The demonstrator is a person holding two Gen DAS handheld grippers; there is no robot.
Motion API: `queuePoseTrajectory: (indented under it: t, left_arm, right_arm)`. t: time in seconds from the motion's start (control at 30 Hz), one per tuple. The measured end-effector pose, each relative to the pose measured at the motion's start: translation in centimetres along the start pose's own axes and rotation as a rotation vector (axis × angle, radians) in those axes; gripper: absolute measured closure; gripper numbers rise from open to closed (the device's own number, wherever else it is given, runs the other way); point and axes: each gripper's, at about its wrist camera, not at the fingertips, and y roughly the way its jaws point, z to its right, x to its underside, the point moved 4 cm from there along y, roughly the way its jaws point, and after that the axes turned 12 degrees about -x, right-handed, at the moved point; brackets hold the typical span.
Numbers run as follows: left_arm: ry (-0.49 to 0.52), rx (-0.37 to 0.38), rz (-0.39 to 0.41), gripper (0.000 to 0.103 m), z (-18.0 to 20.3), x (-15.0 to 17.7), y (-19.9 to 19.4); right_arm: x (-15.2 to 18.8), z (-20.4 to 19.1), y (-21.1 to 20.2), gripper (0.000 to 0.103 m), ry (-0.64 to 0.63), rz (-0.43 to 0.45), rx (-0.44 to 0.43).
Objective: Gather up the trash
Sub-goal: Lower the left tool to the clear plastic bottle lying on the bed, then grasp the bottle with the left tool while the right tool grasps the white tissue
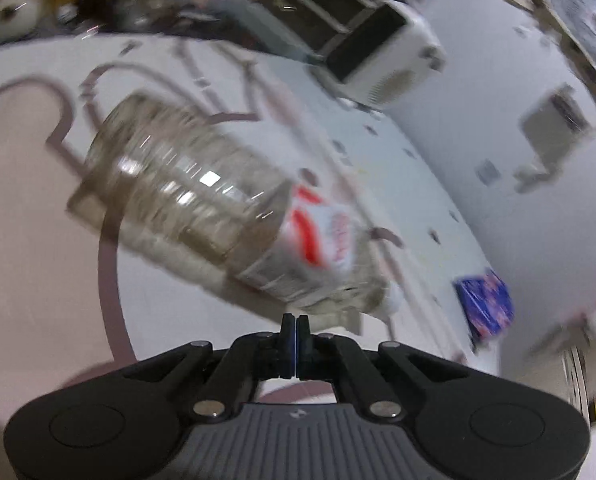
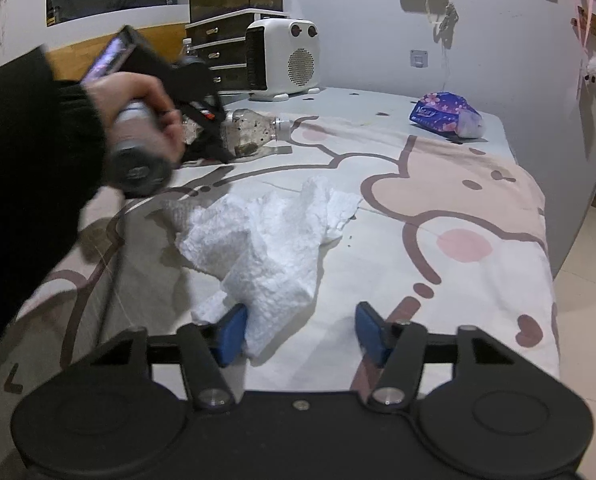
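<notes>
A clear plastic bottle with a red and white label lies on its side on the bed sheet, just beyond my left gripper, whose fingers are shut together with nothing between them. The bottle also shows in the right wrist view, with the left gripper over it. A crumpled white tissue lies in front of my right gripper, which is open, its left finger pad touching the tissue's near edge.
A purple tissue pack lies at the bed's far right corner; it also shows in the left wrist view. A white heater and dark drawers stand at the far end. The floor is to the right.
</notes>
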Motion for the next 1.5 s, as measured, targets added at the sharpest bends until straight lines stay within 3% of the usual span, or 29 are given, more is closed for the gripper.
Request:
queuePoseTrajectory:
  t: [0.07,0.13,0.3,0.33,0.5,0.63,0.83,1.0,1.13,1.3,1.4,1.5]
  left_arm:
    - [0.062,0.014,0.015,0.093,0.5,-0.6,-1.3]
    - [0.145,0.032,0.04,0.06,1.1,-1.6,-2.5]
    - [0.305,0.012,0.202,0.019,2.2,-5.1,-3.5]
    - [0.318,0.013,0.22,0.016,2.0,-5.9,-3.2]
    - [0.324,-0.001,0.22,0.01,0.1,-8.5,-0.5]
    - [0.357,0.033,0.213,0.008,-1.8,-8.7,0.8]
    - [0.358,0.206,0.125,0.008,-3.3,-7.4,0.2]
    - [0.543,0.276,0.089,0.008,-2.5,-4.1,-2.3]
    - [0.694,0.221,0.098,0.008,-1.8,-1.0,-3.6]
    - [0.817,0.08,0.113,0.009,-1.6,1.9,-3.2]
    - [0.827,0.068,0.112,0.014,-1.8,3.0,-3.2]
    - [0.817,0.035,0.107,0.034,-2.3,3.7,-3.5]
  right_arm:
    - [0.0,0.0,0.0,0.044,0.0,0.0,0.0]
    - [0.0,0.0,0.0,0.044,0.0,0.0,0.0]
    - [0.0,0.0,0.0,0.044,-0.002,-0.001,0.002]
    - [0.0,0.1,0.0,0.044,-0.002,-0.001,0.002]
    - [0.0,0.0,0.0,0.044,-0.004,-0.003,0.003]
    - [0.0,0.1,0.0,0.044,-0.001,-0.003,0.001]
    - [0.0,0.0,0.1,0.044,-0.004,-0.004,0.003]
    - [0.0,0.1,0.1,0.044,-0.003,-0.003,0.003]
    - [0.0,0.1,0.0,0.045,0.001,0.0,0.001]
    - [0.0,-0.2,-0.3,0.094,-0.009,0.014,0.016]
    - [0.0,-0.4,-0.5,0.101,-0.02,0.018,0.017]
    - [0.4,-0.5,-1.5,0.102,-0.009,0.044,-0.022]
